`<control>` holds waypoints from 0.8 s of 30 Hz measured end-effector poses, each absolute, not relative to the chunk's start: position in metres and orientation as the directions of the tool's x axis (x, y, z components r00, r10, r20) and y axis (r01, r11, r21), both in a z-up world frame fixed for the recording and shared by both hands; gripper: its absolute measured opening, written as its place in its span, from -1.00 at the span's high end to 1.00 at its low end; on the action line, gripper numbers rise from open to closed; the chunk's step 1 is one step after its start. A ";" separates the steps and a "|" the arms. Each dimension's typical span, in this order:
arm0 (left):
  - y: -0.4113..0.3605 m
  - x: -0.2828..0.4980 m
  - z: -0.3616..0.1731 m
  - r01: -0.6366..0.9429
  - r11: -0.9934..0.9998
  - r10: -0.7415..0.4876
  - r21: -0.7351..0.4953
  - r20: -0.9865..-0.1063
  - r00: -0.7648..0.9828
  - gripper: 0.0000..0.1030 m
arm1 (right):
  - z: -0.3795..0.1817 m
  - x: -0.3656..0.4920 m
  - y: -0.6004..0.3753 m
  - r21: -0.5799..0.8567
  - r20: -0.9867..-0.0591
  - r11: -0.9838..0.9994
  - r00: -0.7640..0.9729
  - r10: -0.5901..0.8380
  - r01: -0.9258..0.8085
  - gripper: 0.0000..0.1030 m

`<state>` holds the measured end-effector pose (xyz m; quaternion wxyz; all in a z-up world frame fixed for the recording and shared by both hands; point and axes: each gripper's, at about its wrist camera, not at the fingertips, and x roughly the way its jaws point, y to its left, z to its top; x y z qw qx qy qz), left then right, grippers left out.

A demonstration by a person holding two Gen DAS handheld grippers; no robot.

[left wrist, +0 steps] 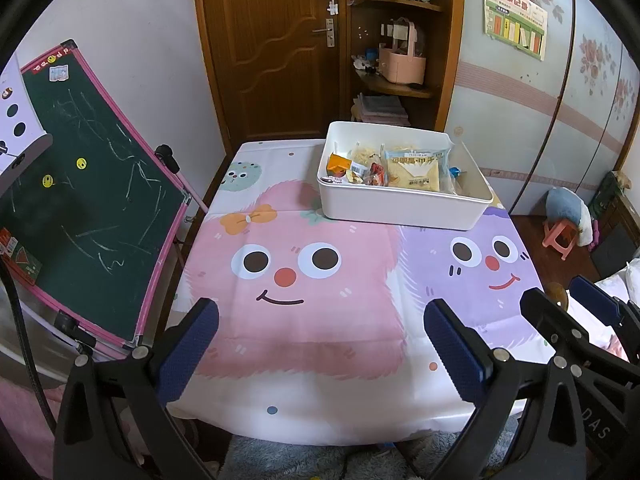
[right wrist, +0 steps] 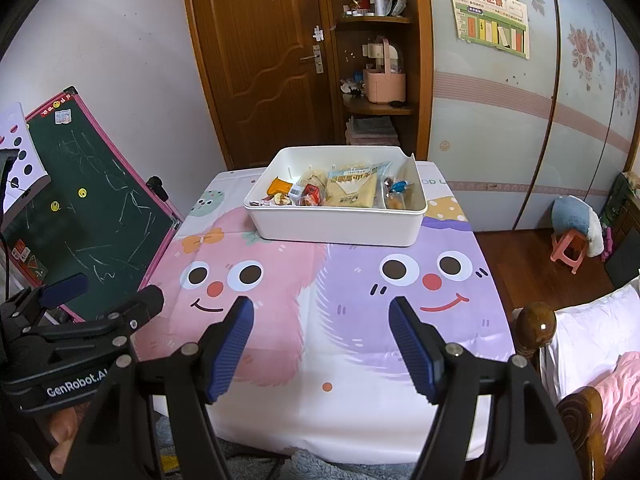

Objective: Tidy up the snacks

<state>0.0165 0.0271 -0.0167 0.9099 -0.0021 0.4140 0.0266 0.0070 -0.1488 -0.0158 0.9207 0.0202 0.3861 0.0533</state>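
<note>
A small bedroom was seen, with a brown wooden door (right wrist: 256, 60) at the back, corner shelves (right wrist: 376, 64) crowded with small items beside it, and a pale wardrobe (right wrist: 520, 120) printed with roses, on which a poster (right wrist: 492, 20) was stuck. A green chalkboard (left wrist: 84, 196) in a pink frame was propped at the left, and a pink stool (right wrist: 570, 250) was set on the wooden floor at the right. The worktop (right wrist: 320, 320) was covered with a cloth printed with a pink and a purple cartoon face. At its far end a white bin (right wrist: 336, 224) was placed, and the snacks (right wrist: 352, 190) were gathered inside it: a large yellow packet in the middle, smaller wrapped pieces on both sides. The left gripper (left wrist: 320, 344) and the right gripper (right wrist: 322, 344) were held above the near edge, well apart from the bin; the jaws of both were spread wide, and nothing was held between them.
</note>
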 end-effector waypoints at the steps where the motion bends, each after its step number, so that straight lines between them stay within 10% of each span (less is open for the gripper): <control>1: 0.027 0.016 -0.017 -0.050 0.999 0.046 0.018 -0.754 0.656 -0.98 | -0.016 0.007 -0.149 0.078 -0.708 0.994 0.697 0.114 -0.083 -0.37; 24: 0.022 0.017 -0.018 -0.053 0.999 0.039 0.005 -0.758 0.651 -0.98 | -0.017 0.008 -0.149 0.086 -0.710 0.992 0.693 0.122 -0.087 -0.37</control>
